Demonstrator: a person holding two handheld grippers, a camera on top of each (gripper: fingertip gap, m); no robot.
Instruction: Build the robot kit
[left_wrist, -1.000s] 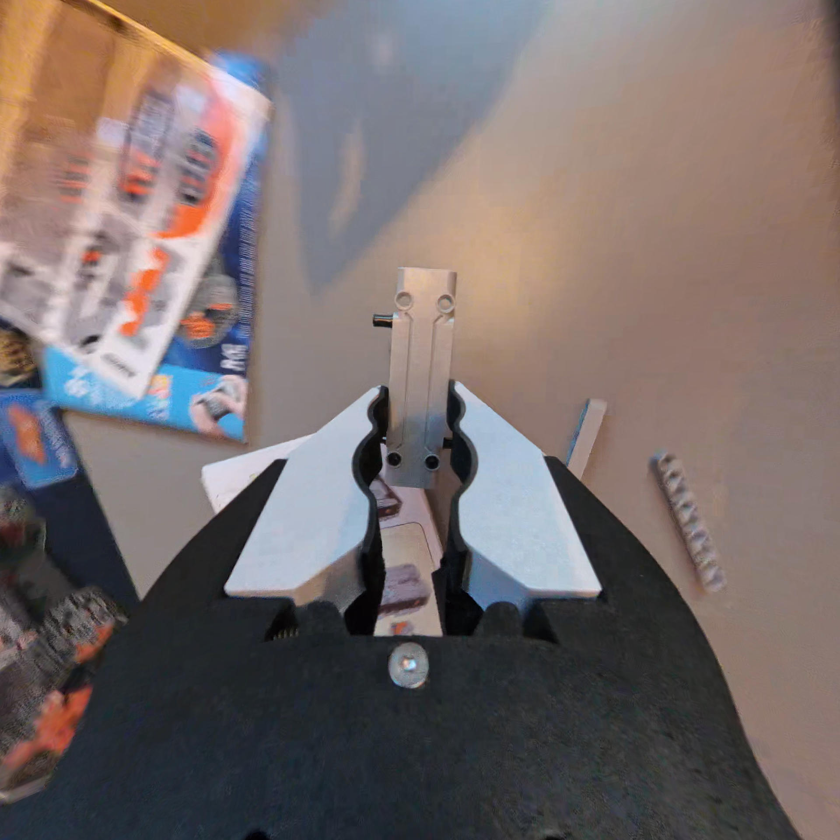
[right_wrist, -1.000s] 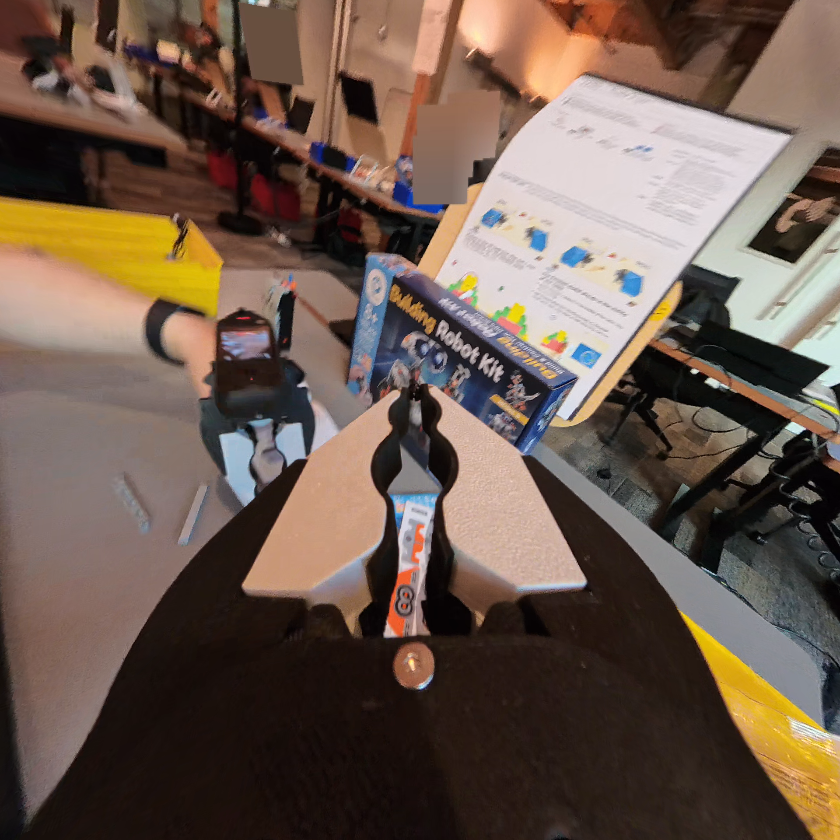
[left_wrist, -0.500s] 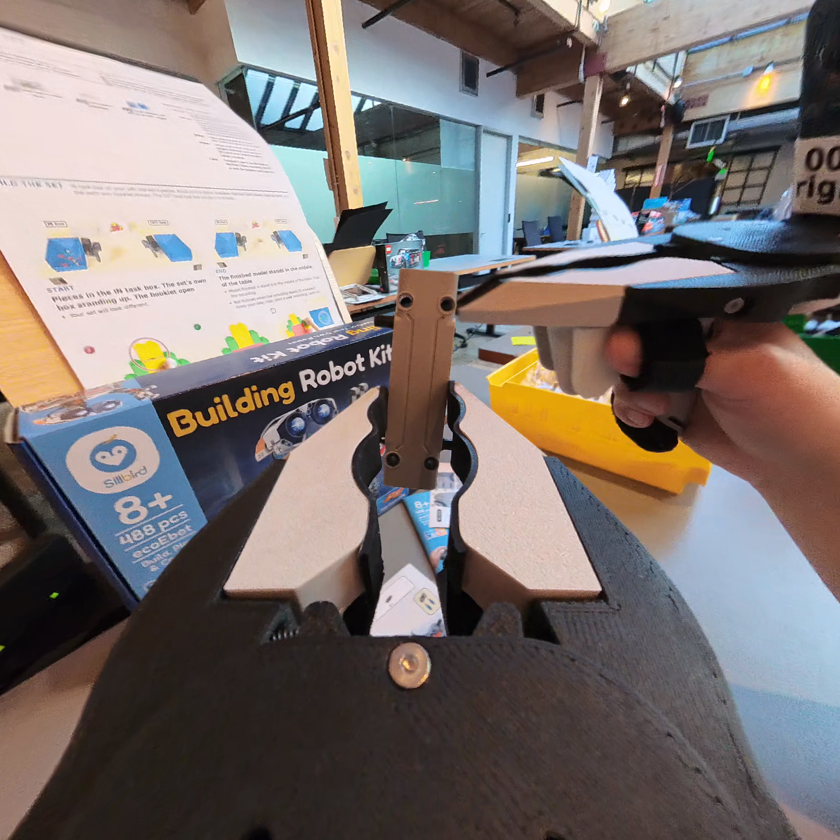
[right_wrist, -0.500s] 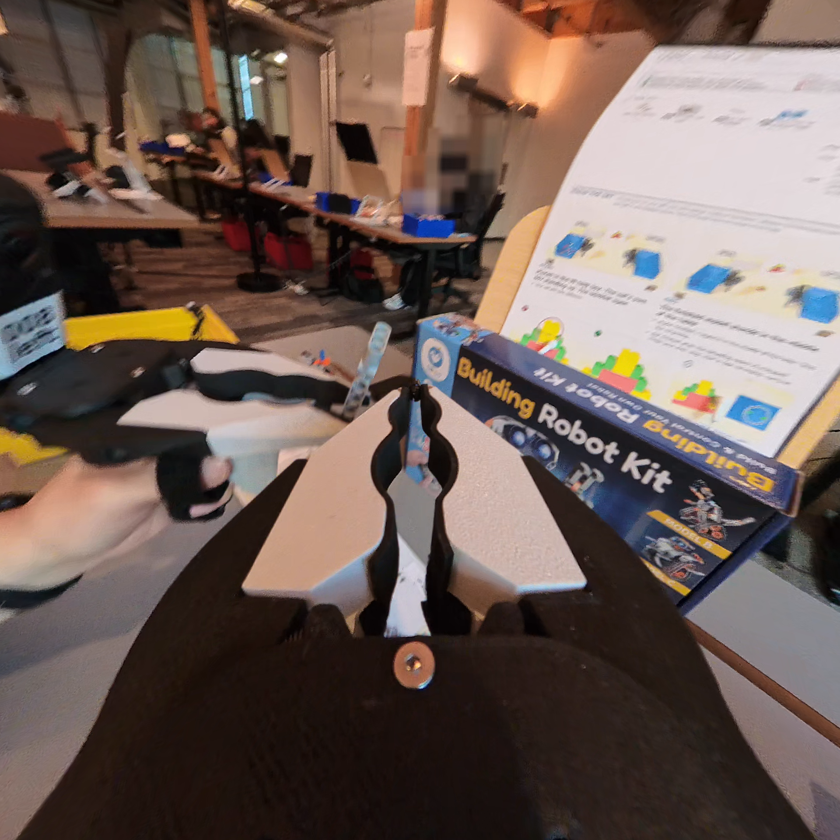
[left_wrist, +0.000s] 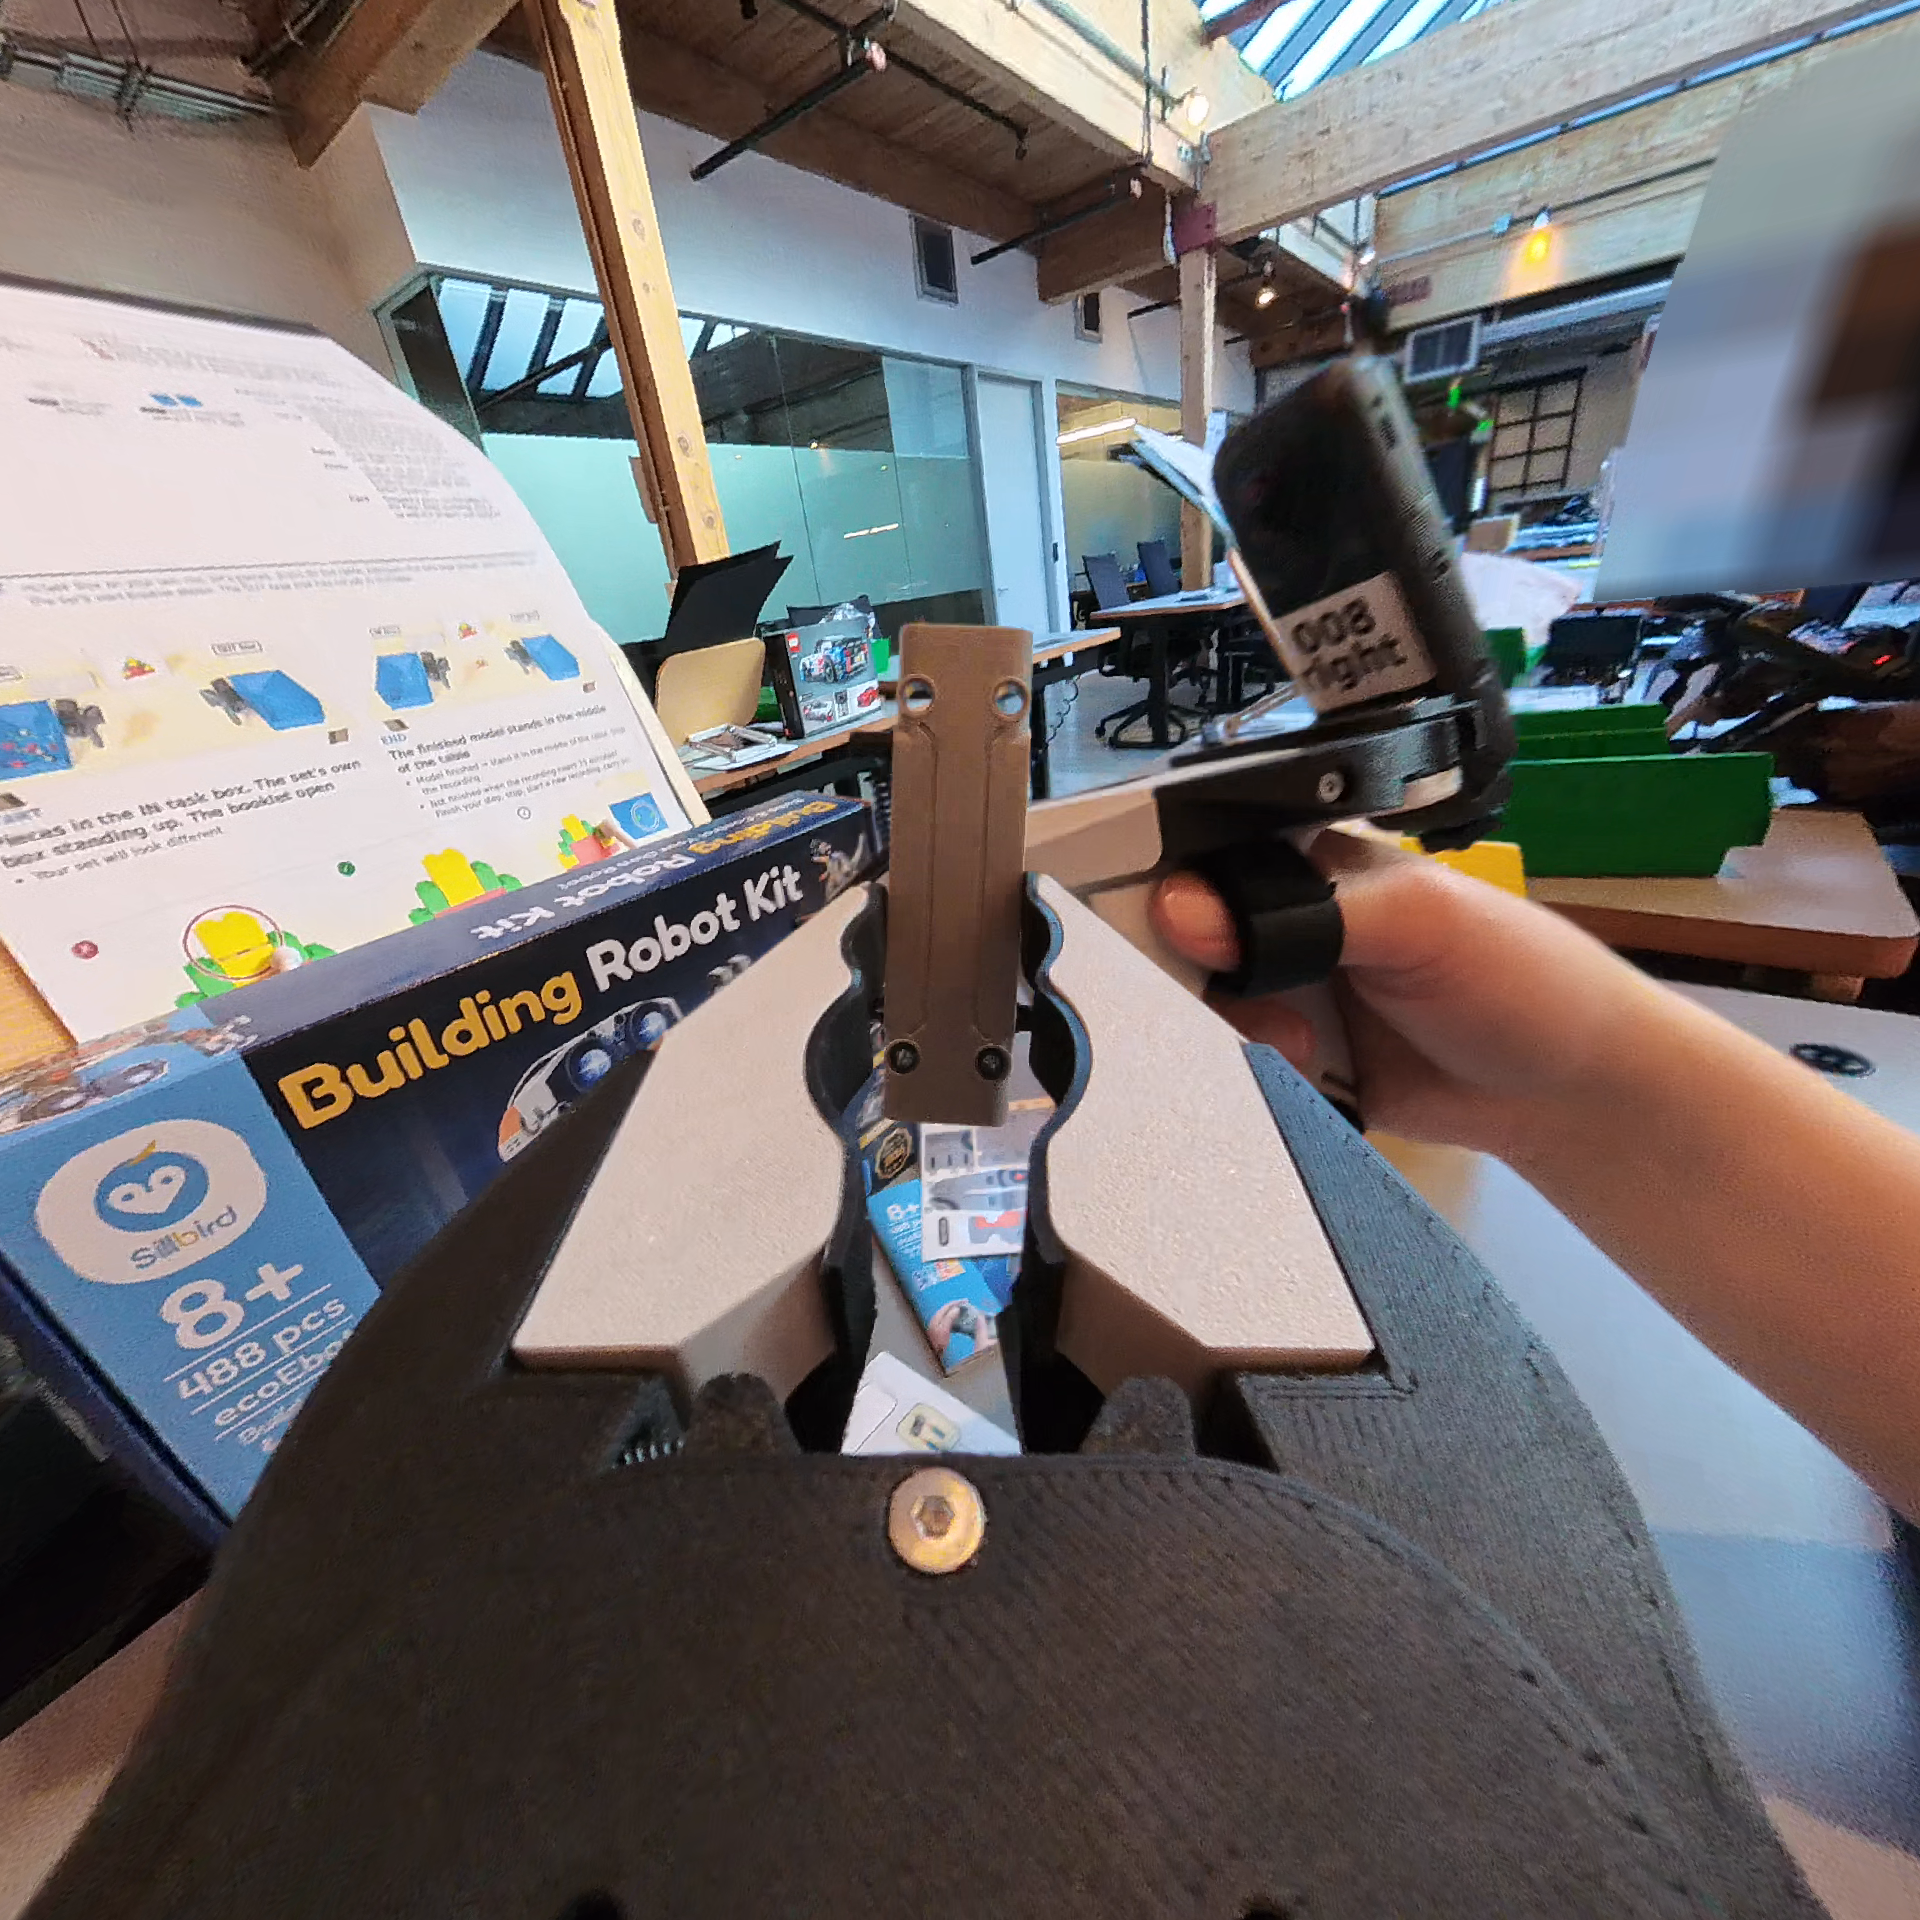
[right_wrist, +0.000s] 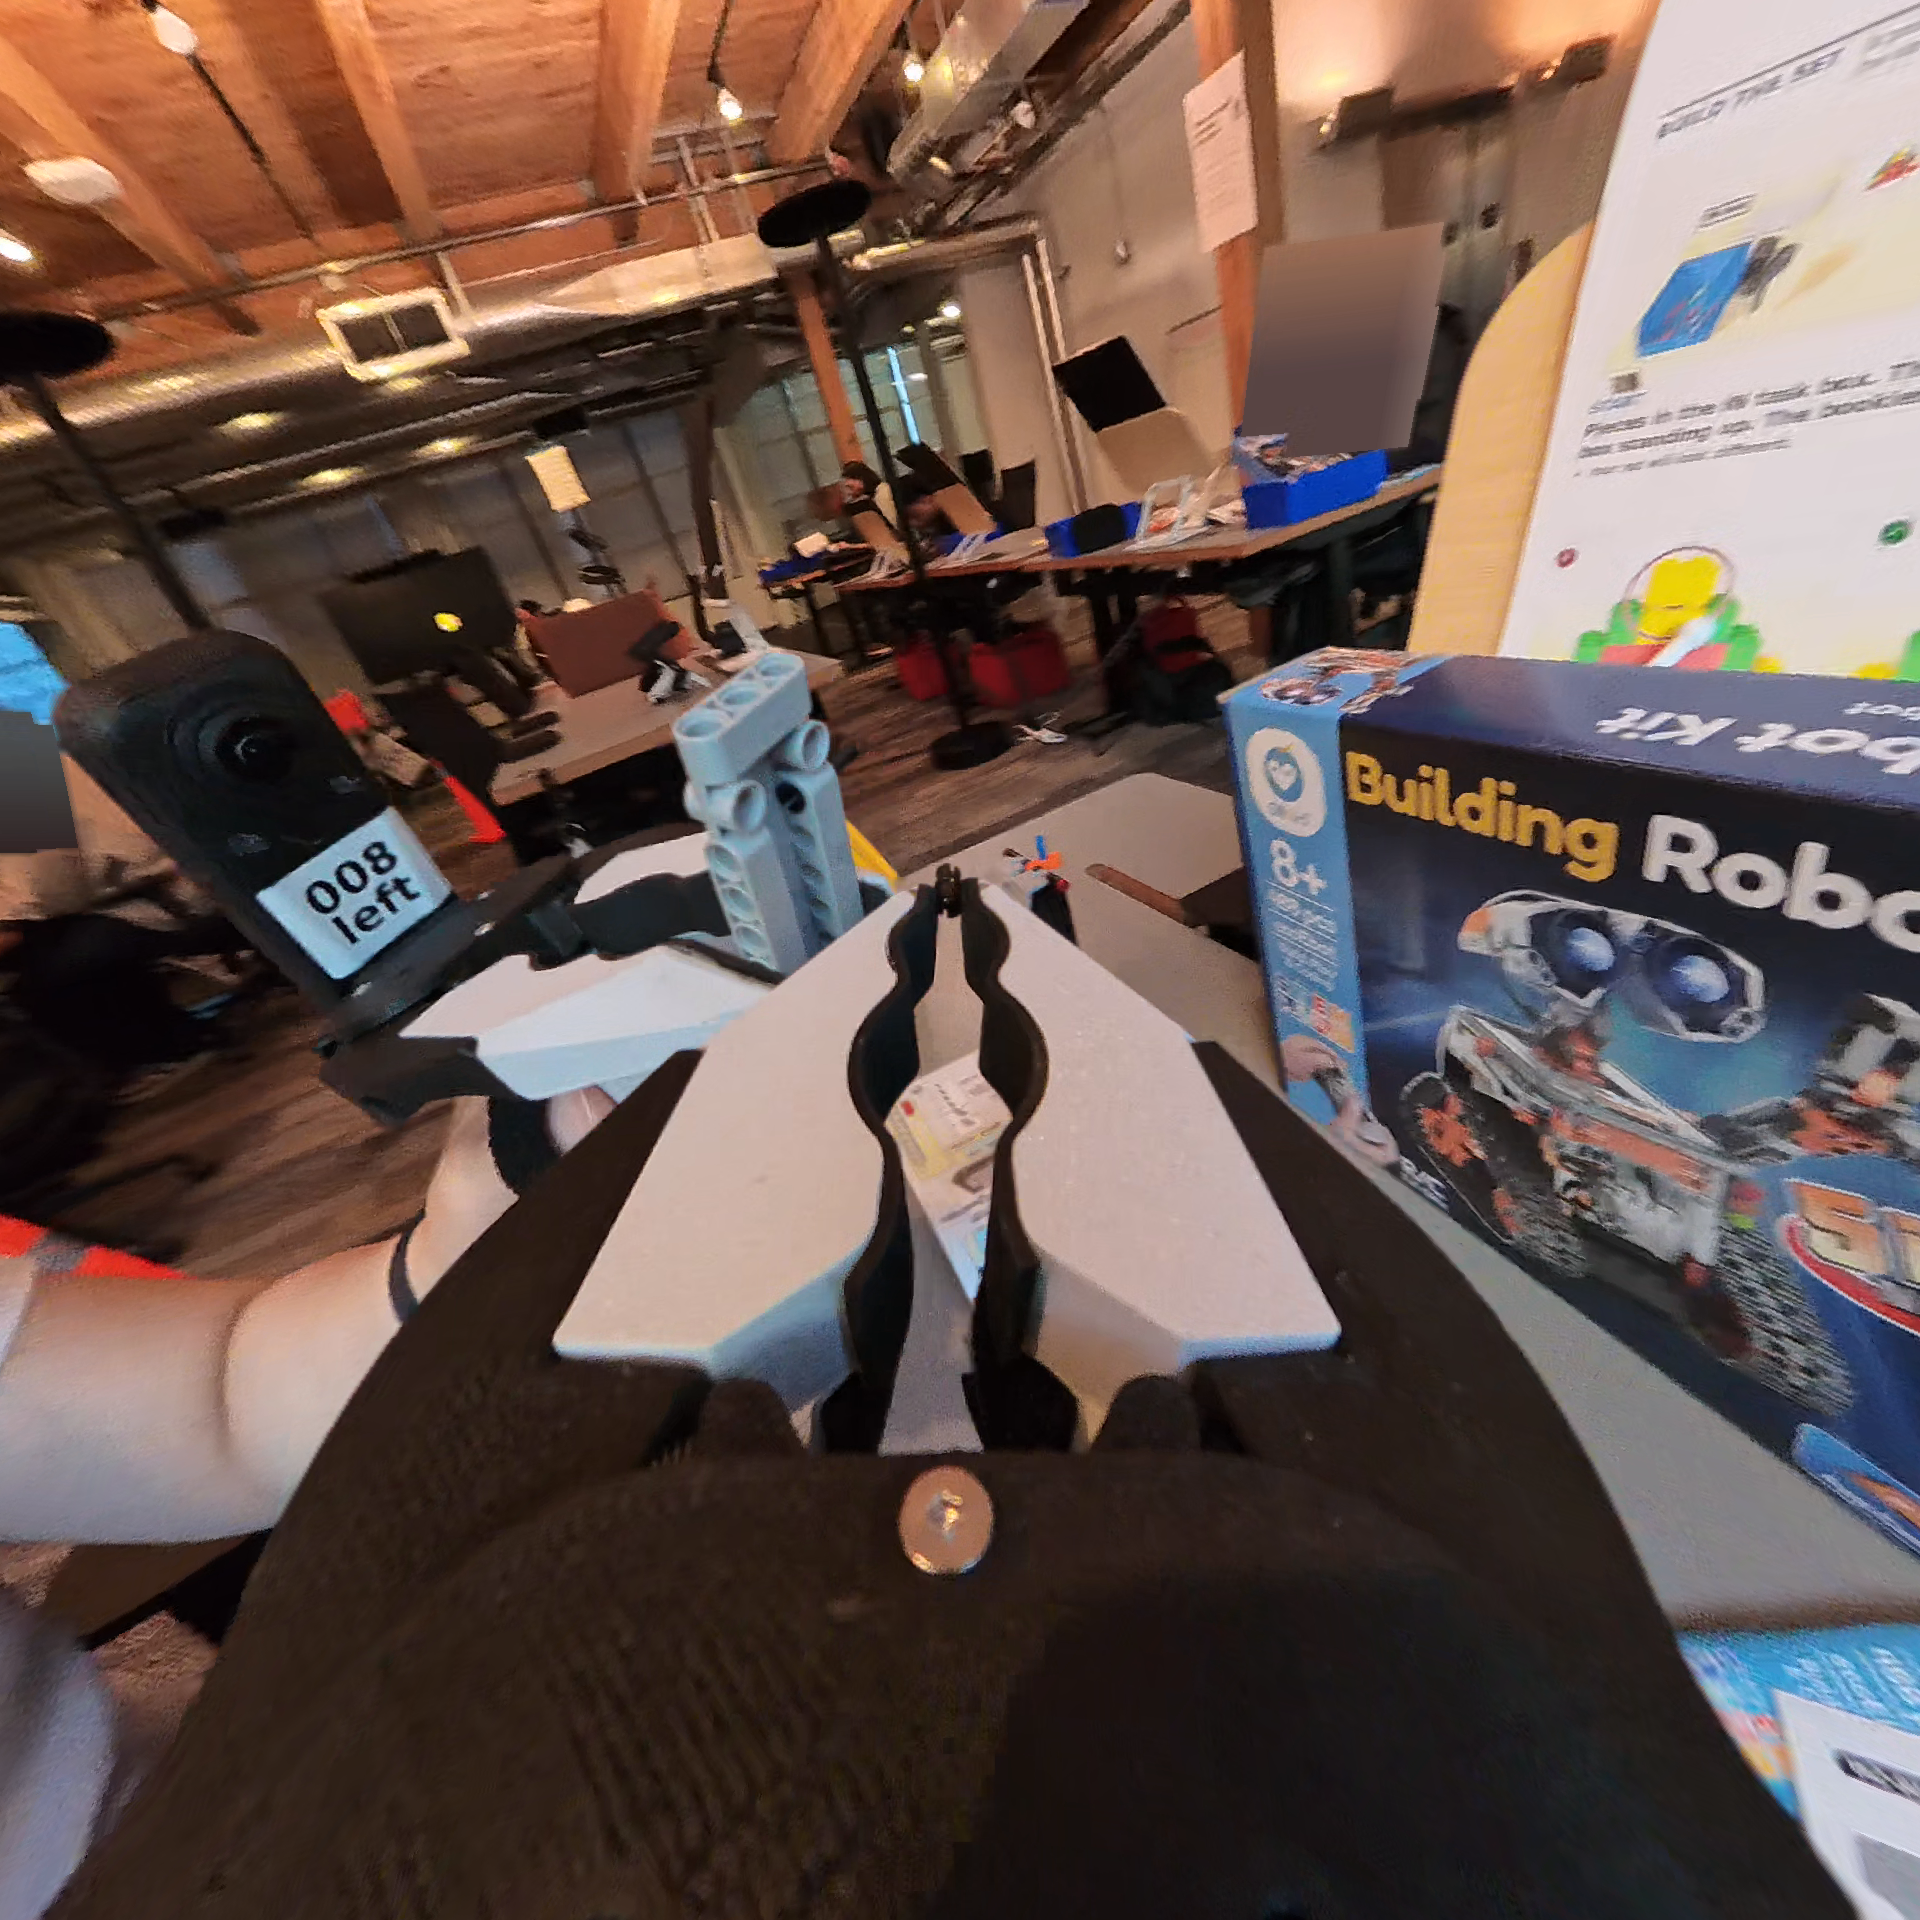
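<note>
**Grippers side by side above the table, one clamped on a grey beam assembly**

Left wrist view: the left gripper (left_wrist: 951, 997) was raised and levelled, pointing out across the room, its jaws pressed against the sides of a grey beam assembly (left_wrist: 954, 873) that stood upright between them and rose past the tips toward 12 o'clock. At 9 o'clock the blue kit box (left_wrist: 416, 1049) stood on the table (left_wrist: 1662, 1403), with a white instruction board (left_wrist: 260, 644) leaning behind it at 10 o'clock. Below the beam, seen through the gap, lay a booklet (left_wrist: 956, 1236). At 2 o'clock the right gripper (left_wrist: 1049, 821) came in from the side, carried by a hand (left_wrist: 1382, 987) with one finger through a black loop, the forearm running off toward 4 o'clock; its tips were hidden behind the beam.

Right wrist view: the right gripper (right_wrist: 948, 902) was held nearly level, its jaws drawn together with the tips meeting on a small dark piece (right_wrist: 947, 891) too small to identify. At 10 o'clock the left gripper (right_wrist: 774, 935) sat just beside it, gripping the grey beam assembly (right_wrist: 769, 821), which tilted slightly and showed round holes at its top. A bare forearm (right_wrist: 208, 1392) ran in from 8 o'clock. The kit box (right_wrist: 1621, 997) stood at 3 o'clock and the instruction board (right_wrist: 1745, 364) at 1 o'clock. A printed sheet (right_wrist: 951, 1127) showed through the jaw gap.
</note>
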